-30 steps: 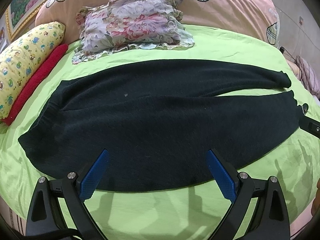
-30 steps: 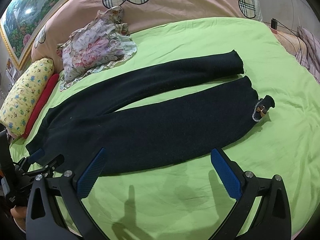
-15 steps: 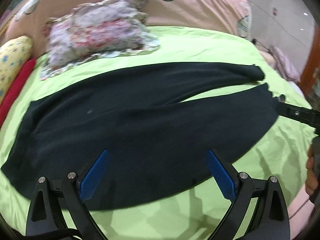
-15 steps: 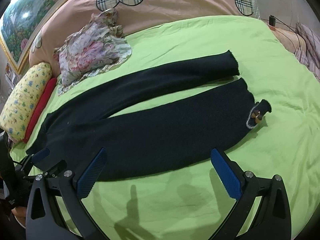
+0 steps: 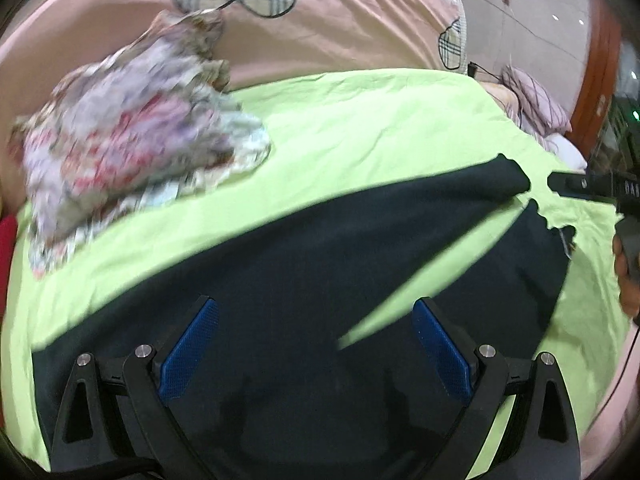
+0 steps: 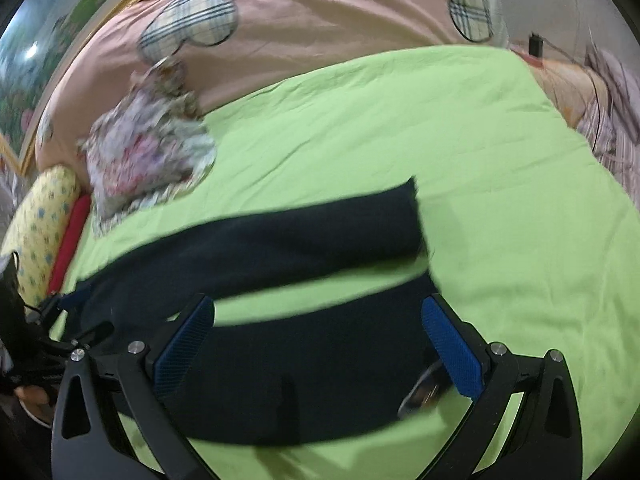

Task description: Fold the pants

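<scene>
- Bedroom; lime-green bedsheet (image 6: 500,152) is the work surface, pink quilt (image 6: 320,12) with plaid hearts at the far side.
- Dark pants (image 5: 320,280) lie flat on the sheet, legs spread in a narrow V with a strip of sheet between them. Long axis runs across both views: waist end left, cuffs right.
- Left gripper (image 5: 316,356) hovers over the upper-leg area, blue pads (image 5: 188,350) wide apart, nothing held.
- Right gripper (image 6: 318,350) sits over the near leg close to its cuff (image 6: 420,394), pads apart, empty. Judgement: right is nearer the cuffs, left nearer the waist.
- Waistband is cut off in the left view, and mostly hidden behind the gripper in the right.
- Both frames are motion-blurred; the trim at the near cuff is unreadable.
- Further out: floral cushion (image 5: 132,160), yellow patterned pillow (image 6: 40,216) beside a red one (image 6: 70,236).
</scene>
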A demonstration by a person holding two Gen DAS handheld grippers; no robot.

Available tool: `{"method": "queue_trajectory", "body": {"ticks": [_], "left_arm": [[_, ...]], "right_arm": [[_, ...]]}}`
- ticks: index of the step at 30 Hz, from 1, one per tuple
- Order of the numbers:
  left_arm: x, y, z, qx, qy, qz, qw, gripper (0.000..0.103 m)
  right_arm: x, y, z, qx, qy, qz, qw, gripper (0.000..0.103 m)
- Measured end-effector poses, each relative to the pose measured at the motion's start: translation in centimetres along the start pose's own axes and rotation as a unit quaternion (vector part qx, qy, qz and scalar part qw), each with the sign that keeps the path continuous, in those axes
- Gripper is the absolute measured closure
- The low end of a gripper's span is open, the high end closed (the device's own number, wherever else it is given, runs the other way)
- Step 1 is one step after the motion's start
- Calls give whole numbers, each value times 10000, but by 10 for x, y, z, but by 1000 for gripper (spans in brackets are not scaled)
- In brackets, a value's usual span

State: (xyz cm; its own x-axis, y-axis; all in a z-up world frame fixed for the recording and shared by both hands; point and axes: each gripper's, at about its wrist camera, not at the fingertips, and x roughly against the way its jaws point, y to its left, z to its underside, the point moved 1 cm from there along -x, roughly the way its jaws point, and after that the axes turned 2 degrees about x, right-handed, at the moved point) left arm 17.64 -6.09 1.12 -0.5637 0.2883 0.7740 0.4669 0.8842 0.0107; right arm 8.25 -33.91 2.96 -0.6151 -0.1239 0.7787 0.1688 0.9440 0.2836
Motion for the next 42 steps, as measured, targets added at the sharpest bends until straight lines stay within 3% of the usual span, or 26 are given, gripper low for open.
{"method": "queue_trajectory", "body": {"ticks": [4,7,10,13,15,16,17,18,20,22,24,26,35,42], "left_arm": [[-32,-2,-30,-336,188,277,9989,5],[-67,1,-53,-566,470,525,9959,5],[-96,6,-71,-612,787,928,9907,7],[-126,5,-86,-771,1235,1389,9795,9],[-139,4,-91,-879,1366,1434,9762,10],[-148,3,-93,-945,1450,1446,9742,12],[-154,3,-94,-1009,1562,1477,9714,18],[-160,2,-93,-1051,1675,1550,9679,30],[-173,0,-89,-1138,2003,1725,9577,34],[-172,3,-89,-1132,1974,1833,9564,42],[-166,9,-90,-988,1995,1966,9549,72],[-157,14,-88,-854,1968,2025,9555,93],[-54,1,-54,-676,1437,2449,9565,95],[-21,-29,-25,-438,1407,2737,9505,95]], "right_arm": [[-22,-20,-27,-18,231,220,9995,0],[-36,-31,-43,46,302,146,9994,0],[-50,-40,-57,102,416,-40,9991,2],[-67,-43,-66,163,703,-218,9972,8],[-77,-46,-68,189,900,-295,9953,20],[-80,-46,-68,205,946,-318,9948,33],[-82,-46,-70,231,992,-318,9943,52],[-85,-45,-69,294,1051,-297,9936,62],[-85,-44,-69,402,1090,-199,9930,94],[-81,-41,-68,597,1014,-134,9930,97],[-76,-38,-69,750,910,-62,9930,98],[-71,-37,-74,850,835,25,9929,100],[-46,-24,-79,1035,199,-242,9941,100],[-18,-28,-53,1039,-62,-536,9931,100]]}}
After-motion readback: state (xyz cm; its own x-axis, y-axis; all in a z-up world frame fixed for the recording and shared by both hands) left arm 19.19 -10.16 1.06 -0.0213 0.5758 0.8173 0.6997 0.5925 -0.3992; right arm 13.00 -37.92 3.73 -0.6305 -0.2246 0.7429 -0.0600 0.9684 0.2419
